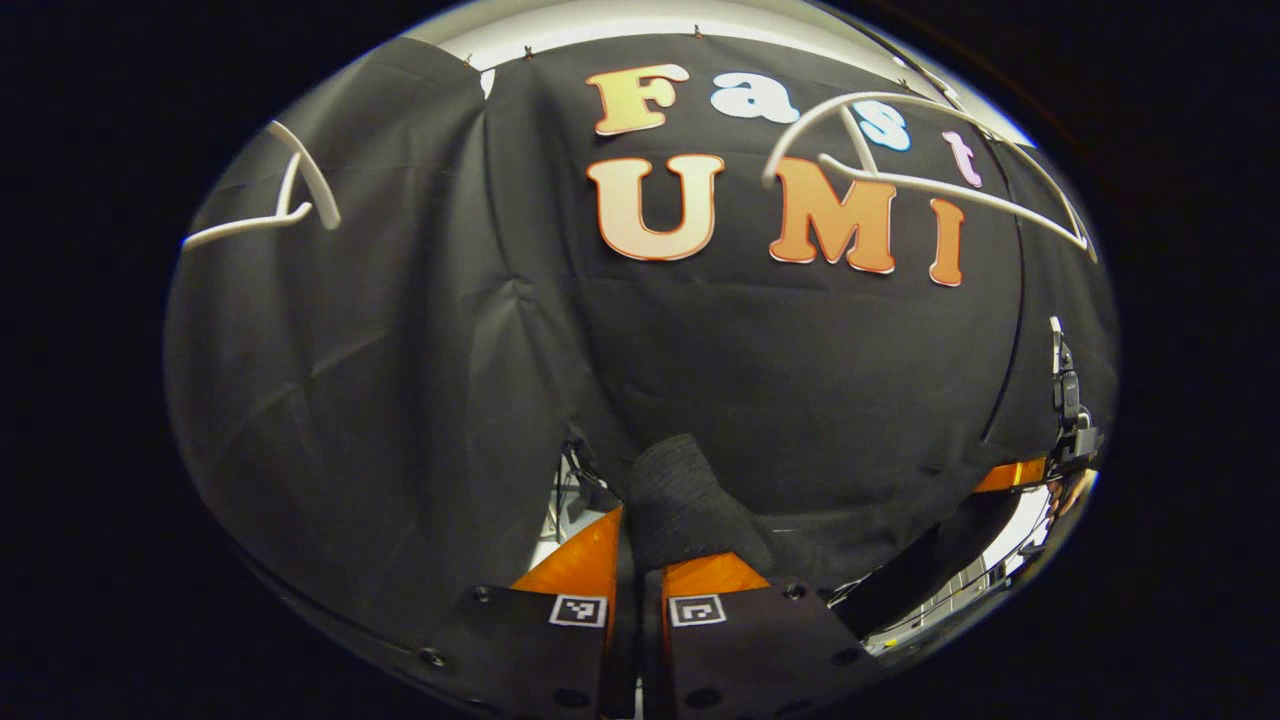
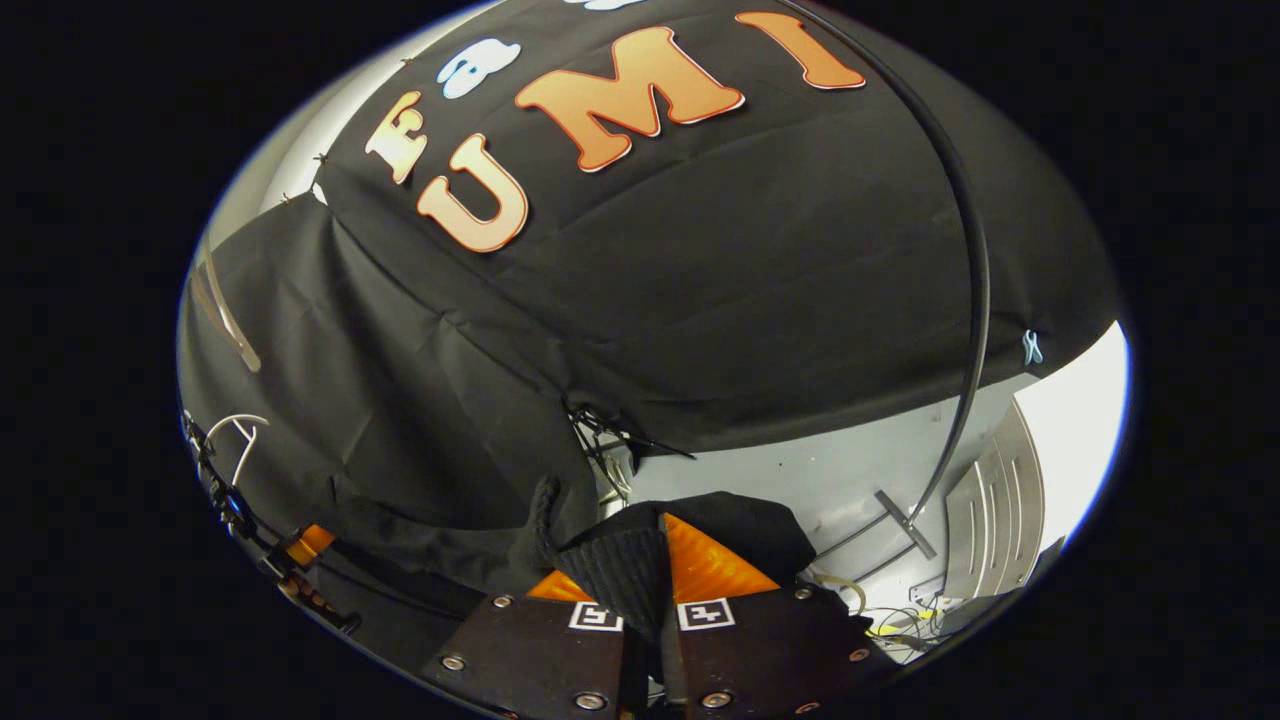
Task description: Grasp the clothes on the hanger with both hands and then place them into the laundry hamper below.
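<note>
Both sets of tongs have a bite of the same dark knitted garment (image 1: 690, 500) right now. In the left gripper view, the left tongs (image 1: 640, 560) are clenched on a bunched fold of it, with the fabric squeezed up between the two fingers and poking out above them. Same deal in the right gripper view: the right tongs (image 2: 655, 565) are pinched shut on a ribbed edge of the garment (image 2: 625, 570), which drapes over the fingertips (some of it spills to the right side too).

Two bare white plastic hangers are up top in the left gripper view, one at the upper left (image 1: 290, 195) and a bigger one at the upper right (image 1: 930, 170), well apart from the garment. The other gripper peeks in at the far right edge (image 1: 1065, 430). I can't make out the laundry hamper.
</note>
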The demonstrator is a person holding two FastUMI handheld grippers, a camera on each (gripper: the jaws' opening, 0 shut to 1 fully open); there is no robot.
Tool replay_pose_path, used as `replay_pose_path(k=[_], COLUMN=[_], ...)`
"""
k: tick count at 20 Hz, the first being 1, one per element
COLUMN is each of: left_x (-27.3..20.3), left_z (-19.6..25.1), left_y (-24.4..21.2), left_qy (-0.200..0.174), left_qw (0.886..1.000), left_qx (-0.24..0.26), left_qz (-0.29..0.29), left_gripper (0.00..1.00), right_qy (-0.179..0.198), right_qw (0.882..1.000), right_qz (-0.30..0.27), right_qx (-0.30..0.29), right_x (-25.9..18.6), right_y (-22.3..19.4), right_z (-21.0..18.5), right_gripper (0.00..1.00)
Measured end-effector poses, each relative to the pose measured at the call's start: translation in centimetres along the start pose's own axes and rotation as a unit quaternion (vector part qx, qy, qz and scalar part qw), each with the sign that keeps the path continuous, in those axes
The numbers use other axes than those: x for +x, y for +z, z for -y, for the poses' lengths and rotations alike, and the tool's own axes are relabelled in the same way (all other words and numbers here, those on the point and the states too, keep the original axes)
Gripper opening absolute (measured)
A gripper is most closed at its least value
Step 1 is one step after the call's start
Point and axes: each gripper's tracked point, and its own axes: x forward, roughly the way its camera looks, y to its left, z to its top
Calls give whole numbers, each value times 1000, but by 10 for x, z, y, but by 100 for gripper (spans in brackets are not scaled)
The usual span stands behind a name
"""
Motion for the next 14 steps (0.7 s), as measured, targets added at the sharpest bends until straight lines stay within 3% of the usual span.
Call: replay_pose_path(k=[8,14], left_x=[38,58], left_z=[54,77], left_y=[-90,-134], left_qy=[-60,-72], left_qw=[992,977], left_qx=[-1,-34], left_qz=[-108,-197], left_gripper=[9,9], right_qy=[-50,-105], right_qw=[996,986], right_qz=[-67,-115], right_qx=[-21,-55], right_x=[17,28], right_y=[-75,-126], right_z=[10,25], right_gripper=[13,14])
